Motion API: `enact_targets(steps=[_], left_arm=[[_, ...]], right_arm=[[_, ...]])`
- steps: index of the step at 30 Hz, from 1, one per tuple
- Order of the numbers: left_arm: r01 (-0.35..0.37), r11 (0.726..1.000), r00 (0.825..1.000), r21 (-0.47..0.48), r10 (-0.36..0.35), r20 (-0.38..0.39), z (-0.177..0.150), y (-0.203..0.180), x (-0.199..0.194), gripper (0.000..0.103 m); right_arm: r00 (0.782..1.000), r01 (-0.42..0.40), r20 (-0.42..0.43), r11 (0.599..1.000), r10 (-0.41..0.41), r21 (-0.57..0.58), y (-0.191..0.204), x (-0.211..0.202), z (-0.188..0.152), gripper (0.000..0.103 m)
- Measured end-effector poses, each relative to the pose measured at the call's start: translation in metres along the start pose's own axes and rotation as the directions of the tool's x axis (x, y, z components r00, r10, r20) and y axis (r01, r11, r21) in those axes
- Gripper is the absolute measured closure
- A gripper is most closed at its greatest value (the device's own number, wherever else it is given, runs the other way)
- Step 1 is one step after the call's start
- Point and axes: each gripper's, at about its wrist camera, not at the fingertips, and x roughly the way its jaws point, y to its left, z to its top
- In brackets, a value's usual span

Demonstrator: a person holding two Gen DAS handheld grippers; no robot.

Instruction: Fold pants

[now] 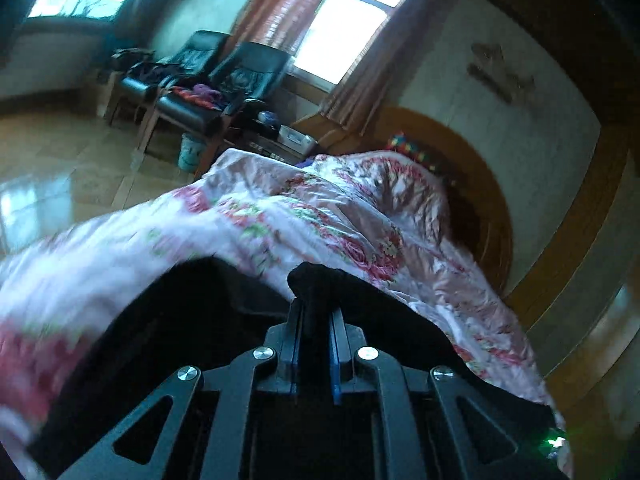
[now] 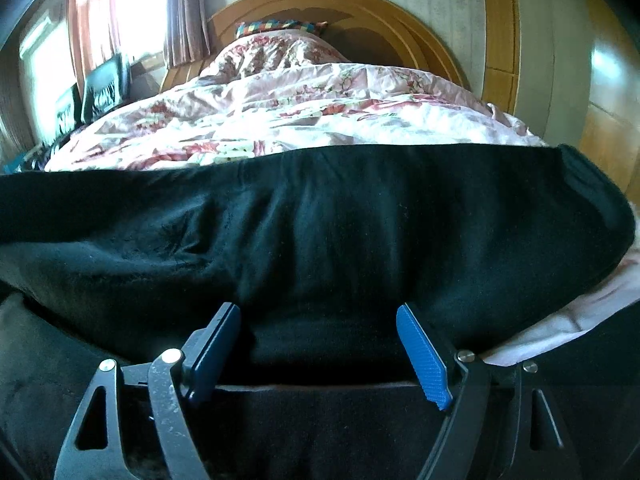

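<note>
The black pants (image 2: 320, 224) lie spread across the floral quilt (image 2: 320, 112) on the bed. In the right wrist view my right gripper (image 2: 318, 324) is open, its blue pads (image 2: 420, 356) wide apart, low over the near part of the black cloth. In the left wrist view my left gripper (image 1: 316, 312) is shut on a bunched fold of the black pants (image 1: 320, 280) and holds it lifted above the quilt (image 1: 280, 216). The cloth drapes down on both sides of the fingers and hides the bed below.
A curved wooden headboard (image 2: 360, 4) and a colourful pillow (image 2: 276, 26) stand at the far end of the bed. Two black armchairs (image 1: 224, 76), a bucket (image 1: 190, 152) and a bedside table (image 1: 280, 144) stand on the tiled floor (image 1: 72, 160) at the left.
</note>
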Motion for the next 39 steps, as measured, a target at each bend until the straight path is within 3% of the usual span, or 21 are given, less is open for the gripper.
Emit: enact_targets(steps=[5, 7, 10, 11, 12, 14, 15, 20, 25, 26, 27, 28, 29, 33, 36, 39], left_arm=[[-0.009, 0.987, 1.000, -0.158, 0.012, 0.020, -0.044, 0.035, -0.039, 0.093], [-0.028, 0.983, 1.000, -0.183, 0.029, 0.001, -0.059, 0.046, -0.042, 0.093], [-0.038, 0.964, 0.999, -0.263, 0.026, -0.048, -0.079, 0.063, -0.039, 0.093], [-0.026, 0.952, 0.999, -0.305, 0.012, -0.047, -0.081, 0.068, -0.038, 0.093], [-0.026, 0.948, 0.999, -0.318, 0.011, -0.048, -0.083, 0.070, -0.038, 0.093], [-0.017, 0.947, 0.999, -0.321, 0.004, -0.039, -0.084, 0.070, -0.040, 0.093], [-0.010, 0.949, 0.999, -0.315, 0.000, -0.033, -0.084, 0.069, -0.041, 0.093], [0.011, 0.950, 1.000, -0.311, -0.017, -0.017, -0.087, 0.070, -0.047, 0.093], [0.035, 0.939, 0.999, -0.343, -0.040, -0.008, -0.087, 0.076, -0.048, 0.093], [0.043, 0.935, 0.999, -0.353, -0.047, -0.005, -0.088, 0.078, -0.048, 0.093], [0.051, 0.930, 0.998, -0.363, -0.055, -0.001, -0.088, 0.080, -0.049, 0.093], [0.062, 0.925, 0.998, -0.376, -0.066, 0.004, -0.088, 0.081, -0.049, 0.093], [0.077, 0.917, 0.997, -0.392, -0.079, 0.012, -0.088, 0.085, -0.050, 0.093], [0.096, 0.888, 0.995, -0.450, -0.076, 0.063, -0.089, 0.095, -0.053, 0.093], [0.091, 0.863, 0.995, -0.496, -0.057, 0.082, -0.092, 0.106, -0.056, 0.090], [0.061, 0.860, 0.998, -0.507, -0.038, 0.056, -0.092, 0.105, -0.060, 0.069]], right_arm=[[0.995, 0.079, -0.053, 0.996, -0.081, -0.036, 0.016, -0.021, 0.007, 0.022], [0.999, 0.017, -0.035, 1.000, -0.016, 0.009, 0.024, -0.038, 0.005, 0.022], [0.984, -0.172, -0.027, 0.980, 0.175, 0.102, 0.047, -0.062, 0.003, 0.022], [0.969, -0.238, -0.035, 0.962, 0.245, 0.135, 0.057, -0.066, 0.004, 0.022], [0.935, -0.334, -0.053, 0.922, 0.350, 0.194, 0.069, -0.067, 0.006, 0.022], [0.880, -0.433, -0.076, 0.857, 0.470, 0.281, 0.086, -0.064, 0.014, 0.021], [0.863, -0.455, -0.077, 0.834, 0.500, 0.313, 0.095, -0.062, 0.020, 0.021], [0.837, -0.468, -0.065, 0.773, 0.543, 0.428, 0.124, -0.047, 0.056, 0.021], [0.822, -0.363, -0.172, 0.732, 0.543, 0.576, 0.133, -0.001, 0.069, 0.023], [0.828, -0.340, -0.183, 0.735, 0.530, 0.587, 0.132, 0.005, 0.069, 0.027], [0.827, -0.332, -0.192, 0.734, 0.529, 0.592, 0.131, 0.010, 0.068, 0.047], [0.808, -0.344, -0.201, 0.721, 0.554, 0.602, 0.130, 0.015, 0.066, 0.078], [0.793, -0.360, -0.198, 0.705, 0.576, 0.611, 0.129, 0.017, 0.065, 0.090], [0.757, -0.500, -0.066, 0.640, 0.650, 0.583, 0.121, -0.021, 0.059, 0.094], [0.739, -0.584, 0.007, 0.636, 0.673, 0.505, 0.121, -0.064, 0.046, 0.094], [0.754, -0.598, 0.028, 0.668, 0.657, 0.444, 0.118, -0.095, 0.013, 0.094]])
